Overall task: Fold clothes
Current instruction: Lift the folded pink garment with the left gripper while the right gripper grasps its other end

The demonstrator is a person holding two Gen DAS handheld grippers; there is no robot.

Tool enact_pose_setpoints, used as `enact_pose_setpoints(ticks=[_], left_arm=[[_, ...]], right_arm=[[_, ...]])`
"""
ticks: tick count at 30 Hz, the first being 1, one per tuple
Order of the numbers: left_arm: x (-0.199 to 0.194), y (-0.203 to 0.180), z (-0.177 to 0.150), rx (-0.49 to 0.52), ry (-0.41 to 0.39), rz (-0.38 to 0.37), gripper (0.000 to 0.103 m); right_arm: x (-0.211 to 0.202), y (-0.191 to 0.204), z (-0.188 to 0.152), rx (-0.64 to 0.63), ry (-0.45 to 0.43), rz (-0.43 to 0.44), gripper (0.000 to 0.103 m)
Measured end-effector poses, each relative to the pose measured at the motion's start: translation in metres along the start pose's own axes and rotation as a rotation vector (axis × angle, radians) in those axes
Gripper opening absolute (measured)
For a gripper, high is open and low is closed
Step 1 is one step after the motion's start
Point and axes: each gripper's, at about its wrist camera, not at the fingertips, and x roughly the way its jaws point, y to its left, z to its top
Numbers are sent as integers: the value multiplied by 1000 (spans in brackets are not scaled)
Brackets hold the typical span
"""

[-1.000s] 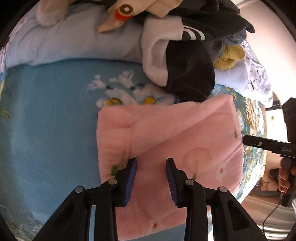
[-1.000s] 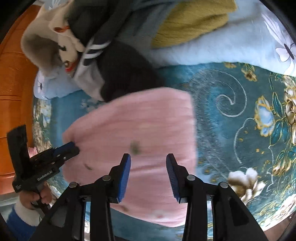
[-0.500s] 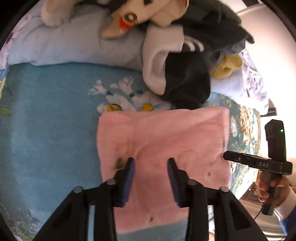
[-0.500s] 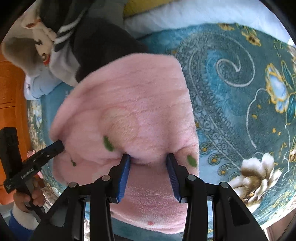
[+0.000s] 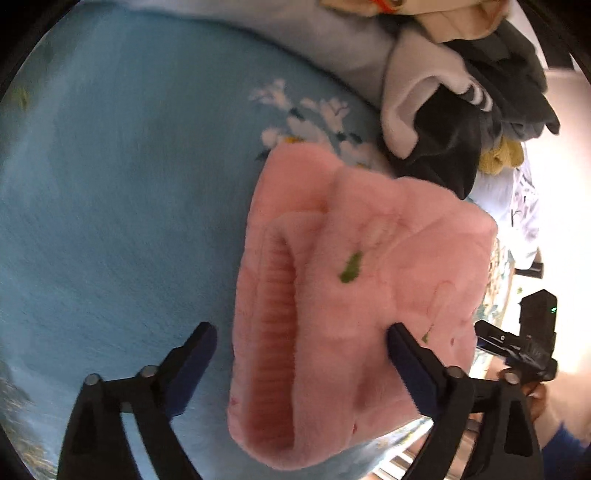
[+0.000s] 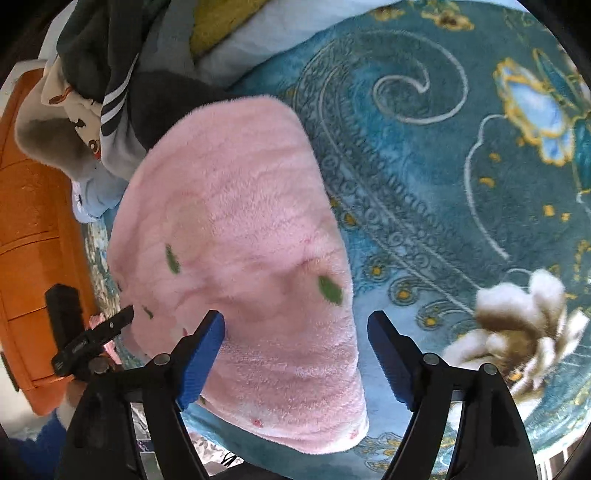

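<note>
Both tongs, left tongs (image 5: 299, 354) and right tongs (image 6: 295, 339), gape wide over the folded pink fleece garment (image 6: 240, 240) on the blue floral bed (image 5: 110, 203), gripping nothing.

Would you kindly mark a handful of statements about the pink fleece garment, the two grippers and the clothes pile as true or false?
1. Both the left gripper and the right gripper have their jaws spread wide. True.
2. The fluffy pink fleece garment lies on a bare wooden floor. False: it rests on a blue floral blanket.
3. The pink garment carries small green leaf-shaped marks. True.
4. The right gripper is clamped on a yellow knit. False: it is open; the yellow knit sits far back in the pile.
5. A dark garment with white stripes lies in the pile beyond the pink one. True.
</note>
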Motion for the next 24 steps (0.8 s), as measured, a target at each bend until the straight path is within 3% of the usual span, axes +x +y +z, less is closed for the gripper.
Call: enact_pose_setpoints(ticks=[2, 5, 8, 11, 17, 21, 24], left_arm=[[2, 3, 0, -4, 17, -6, 102], [-3, -3, 1, 36, 9, 25, 103], [-12, -22, 2, 119, -11, 0, 103], [-4, -33, 3, 180, 13, 27, 103], [15, -24, 3, 134, 52, 31, 101], [19, -11, -2, 15, 73, -6, 92], [15, -20, -7, 7, 53, 21, 76]], right_arm=[[3, -2, 0, -13, -7, 26, 91], [6, -5, -1, -32, -29, 69, 91], [10, -10, -1, -30, -24, 92, 91], [13, -15, -1, -29, -19, 116, 91], [19, -21, 5, -13, -10, 129, 91], [28, -30, 10, 81, 49, 151, 90], [29, -29, 10, 110, 74, 148, 73]])
